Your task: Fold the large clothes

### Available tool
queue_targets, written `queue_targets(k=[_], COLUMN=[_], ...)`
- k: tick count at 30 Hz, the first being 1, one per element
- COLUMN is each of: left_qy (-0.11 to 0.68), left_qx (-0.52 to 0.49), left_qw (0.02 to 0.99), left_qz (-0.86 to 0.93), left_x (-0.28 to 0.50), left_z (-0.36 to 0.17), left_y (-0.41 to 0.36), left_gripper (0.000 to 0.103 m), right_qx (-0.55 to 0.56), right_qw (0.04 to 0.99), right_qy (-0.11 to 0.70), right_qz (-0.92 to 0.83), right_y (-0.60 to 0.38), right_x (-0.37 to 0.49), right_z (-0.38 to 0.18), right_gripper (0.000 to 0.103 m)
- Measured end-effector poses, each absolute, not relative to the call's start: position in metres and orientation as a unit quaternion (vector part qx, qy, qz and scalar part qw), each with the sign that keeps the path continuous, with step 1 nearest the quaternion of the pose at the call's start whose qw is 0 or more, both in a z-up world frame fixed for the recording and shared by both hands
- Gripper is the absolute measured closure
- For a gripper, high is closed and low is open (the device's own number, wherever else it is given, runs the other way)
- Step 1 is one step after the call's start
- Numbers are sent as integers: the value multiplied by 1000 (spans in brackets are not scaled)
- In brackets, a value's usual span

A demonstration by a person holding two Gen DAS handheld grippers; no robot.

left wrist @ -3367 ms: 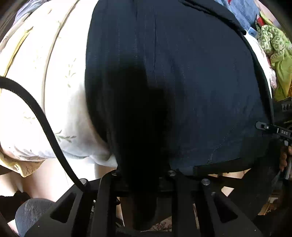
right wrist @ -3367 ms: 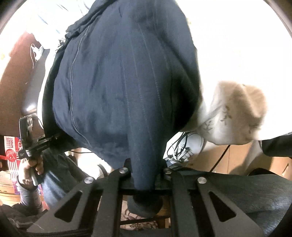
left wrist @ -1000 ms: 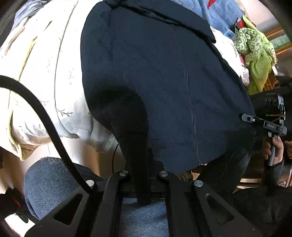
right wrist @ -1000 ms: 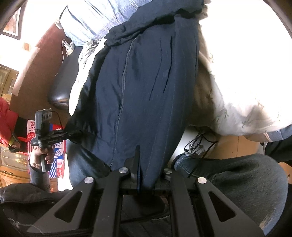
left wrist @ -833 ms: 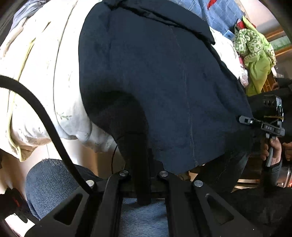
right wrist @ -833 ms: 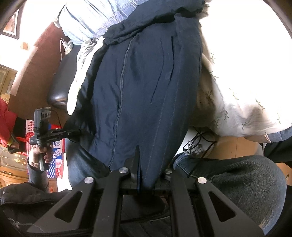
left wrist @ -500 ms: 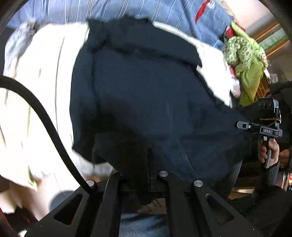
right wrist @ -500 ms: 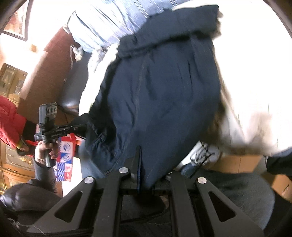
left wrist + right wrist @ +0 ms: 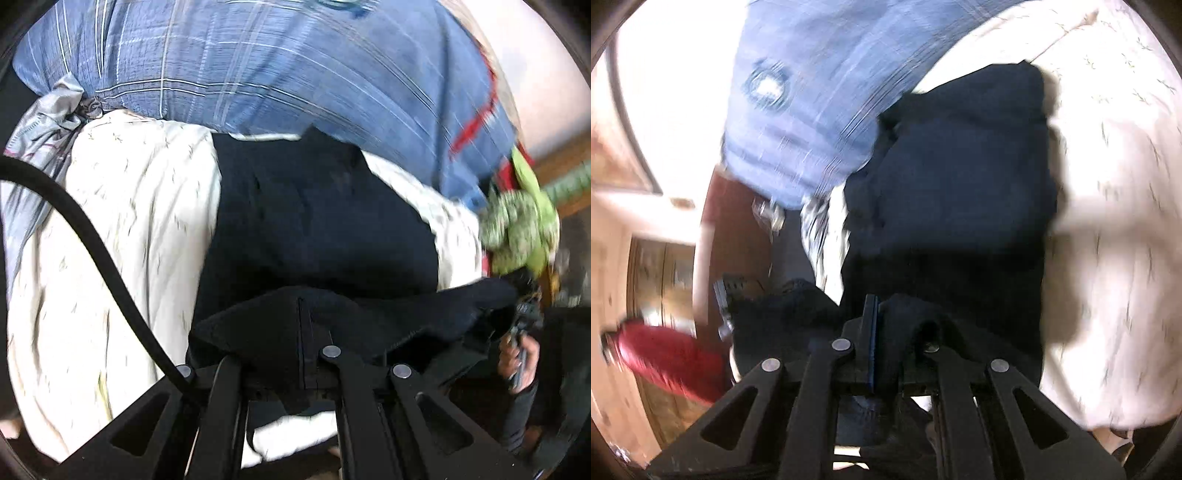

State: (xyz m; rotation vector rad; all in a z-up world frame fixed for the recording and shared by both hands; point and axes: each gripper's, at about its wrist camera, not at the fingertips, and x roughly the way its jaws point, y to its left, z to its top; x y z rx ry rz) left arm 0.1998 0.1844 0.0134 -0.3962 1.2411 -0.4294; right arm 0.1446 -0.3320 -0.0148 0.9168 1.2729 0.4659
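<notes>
Folding is midway: left gripper (image 9: 301, 354) and right gripper (image 9: 882, 339), each clamped on the navy garment's (image 9: 317, 221) near hem, with its far half ahead on the bed (image 9: 122, 236).

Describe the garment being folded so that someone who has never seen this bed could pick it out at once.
Start at the bed's cream floral quilt, with the blue plaid cover heaped behind it. On the quilt lies the dark navy garment, its near edge pinched by the left gripper and the right gripper. It is the only dark, plain cloth among pale and patterned ones.
</notes>
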Motion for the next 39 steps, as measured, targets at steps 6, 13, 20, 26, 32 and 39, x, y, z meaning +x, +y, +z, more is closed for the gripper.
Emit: queue_targets(k=[6,13,20,26,32,39], left_qy=[589,599,547,487,440,458], left_qx=[-237,-218,-220,-118,-43,-21], left_qw=[753,760,804,862,888,888], left_qz=[-169,-129,-81,-81,-125,-28], left_x=[305,381,394,348,294,287], left_z=[-18,-60,-67,-14,7,-37], left_y=[185,172,194,177,102,65], left_gripper=[101,89,7,7,1,1], right_qx=[449,470,398,281,106,-87], right_qw=[656,632,733,808,854,834], right_qy=[578,595,543,504,498,543], right_qz=[184,161,96,117,105,41], right_y=[-352,-370,-389,-364,-263,-156], right_x=[235,312,325,294,292,314], right_z=[-45,-96,-79,-5,31,-21], right_gripper=[95,91,23,23,22,22])
